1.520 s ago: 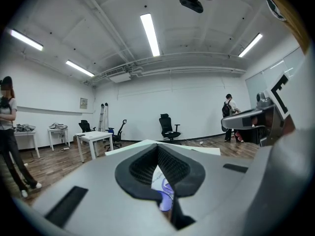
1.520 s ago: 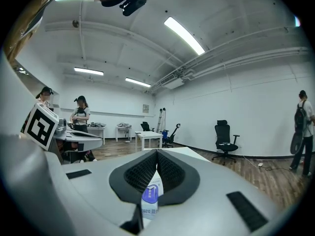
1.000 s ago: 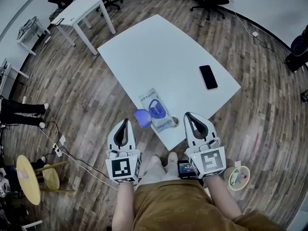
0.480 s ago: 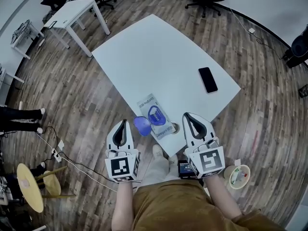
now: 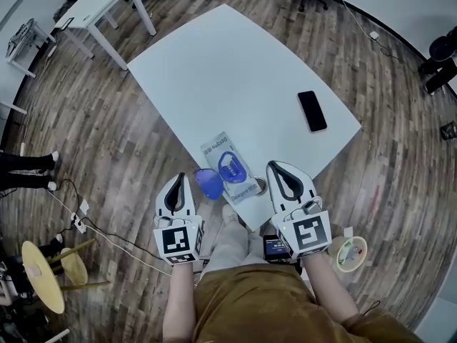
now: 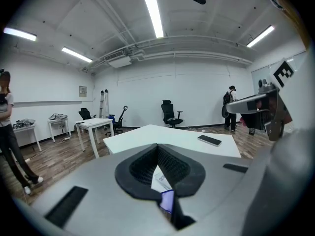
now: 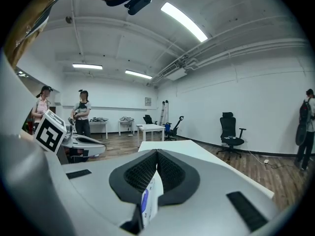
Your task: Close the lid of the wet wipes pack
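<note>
Noted wet wipes pack (image 5: 230, 168) lying flat at the near corner of the white surface (image 5: 228, 70), long side running along the left edge. Found its blue lid (image 5: 208, 183) flipped open to the left, reaching past that edge over the wood floor, with the blue oval opening on the pack's top uncovered.

Logged left tongs (image 5: 178, 181) low and short of the surface, tips just left of the open lid, apparently clear of it. Read the left gripper view: left tongs (image 6: 157, 147) pressed together at the tips, clamped on nothing. Glimpsed only a strip of the pack (image 6: 158, 180) and a sliver of the lid (image 6: 167, 200) through the hollow beneath the meeting tips.

Logged right tongs (image 5: 275, 168) just right of the pack, over the surface's near corner. Read the right gripper view: right tongs (image 7: 156, 152) likewise together at the tips, empty, with the pack's edge (image 7: 153, 191) seen through the hollow.

Marked a dark phone (image 5: 312, 111) flat on the surface, well apart from the pack, toward the far right edge. Spotted a second white table (image 5: 96, 9) at upper left and a round yellow stool (image 5: 41, 271) on the floor at lower left. Saw two people (image 7: 81, 112) standing at the back in the right gripper view.
</note>
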A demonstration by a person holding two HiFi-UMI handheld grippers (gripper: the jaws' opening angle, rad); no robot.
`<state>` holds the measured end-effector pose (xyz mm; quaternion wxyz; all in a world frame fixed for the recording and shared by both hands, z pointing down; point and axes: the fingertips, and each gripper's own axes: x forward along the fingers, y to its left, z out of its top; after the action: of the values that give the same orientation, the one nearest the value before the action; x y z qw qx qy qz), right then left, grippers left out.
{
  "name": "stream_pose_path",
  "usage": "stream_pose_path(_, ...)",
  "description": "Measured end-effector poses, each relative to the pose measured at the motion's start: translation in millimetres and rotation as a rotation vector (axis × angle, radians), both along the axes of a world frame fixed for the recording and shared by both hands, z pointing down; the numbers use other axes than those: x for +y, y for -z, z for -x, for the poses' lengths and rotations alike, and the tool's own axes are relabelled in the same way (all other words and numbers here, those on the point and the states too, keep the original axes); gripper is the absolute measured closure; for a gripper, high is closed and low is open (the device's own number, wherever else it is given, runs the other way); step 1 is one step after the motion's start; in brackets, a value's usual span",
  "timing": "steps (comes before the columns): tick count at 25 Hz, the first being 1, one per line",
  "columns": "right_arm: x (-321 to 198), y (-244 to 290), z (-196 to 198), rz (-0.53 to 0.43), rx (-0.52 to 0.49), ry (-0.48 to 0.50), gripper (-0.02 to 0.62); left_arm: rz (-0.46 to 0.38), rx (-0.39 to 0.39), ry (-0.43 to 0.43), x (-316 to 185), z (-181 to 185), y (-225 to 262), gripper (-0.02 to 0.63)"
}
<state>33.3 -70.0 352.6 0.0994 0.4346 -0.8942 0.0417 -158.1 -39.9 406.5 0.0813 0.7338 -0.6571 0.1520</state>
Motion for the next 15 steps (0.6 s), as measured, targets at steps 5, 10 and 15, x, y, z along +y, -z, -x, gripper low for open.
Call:
stream_pose_path(5, 3, -30, 12, 0.041, 0.027, 0.050, 0.586, 0.048, -0.008, -0.004, 1, 2, -28, 0.600)
stream_pose_path(10, 4, -51, 21, 0.100, 0.058, 0.083, 0.586, 0.113, -0.015, -0.015, 5, -2, -59, 0.600)
stream_pose_path(15, -2, -67, 36, 0.115, 0.074, 0.110, 0.586, 0.138, -0.009, -0.018, 2, 6, -73, 0.600)
